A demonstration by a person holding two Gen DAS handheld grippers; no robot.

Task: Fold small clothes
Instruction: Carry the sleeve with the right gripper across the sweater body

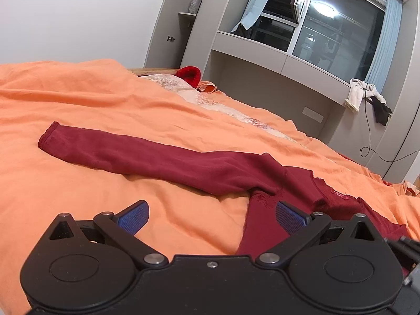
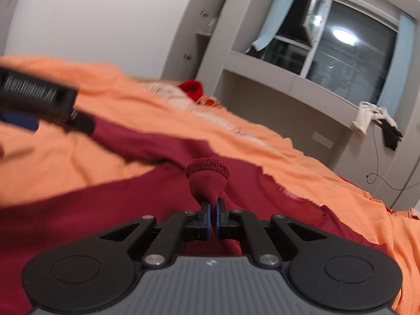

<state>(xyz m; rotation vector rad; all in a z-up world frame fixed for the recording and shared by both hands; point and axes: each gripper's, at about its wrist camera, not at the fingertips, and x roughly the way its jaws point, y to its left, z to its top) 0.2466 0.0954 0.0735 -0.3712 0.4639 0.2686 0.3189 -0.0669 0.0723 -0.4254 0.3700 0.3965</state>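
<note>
A dark red long-sleeved top [image 1: 262, 225] lies on an orange bed cover [image 1: 78, 183]. One sleeve [image 1: 147, 155] stretches flat to the left, its cuff at the far left. My left gripper [image 1: 211, 219] is open just above the cover, its blue pads [image 1: 134, 218] wide apart; the right pad is over the top's body. In the right wrist view the other sleeve's cuff [image 2: 207, 174] sticks up from my right gripper [image 2: 212, 210], which is shut on it above the top's body [image 2: 92, 210]. The left gripper [image 2: 39, 102] shows blurred at the left.
A bright red garment [image 1: 189, 74] and a pale patterned cloth [image 1: 199, 97] lie at the bed's far end. Grey built-in shelving [image 1: 262, 60] and a window stand behind. White and black clothes [image 1: 367, 97] hang off the ledge at right, with a cable below.
</note>
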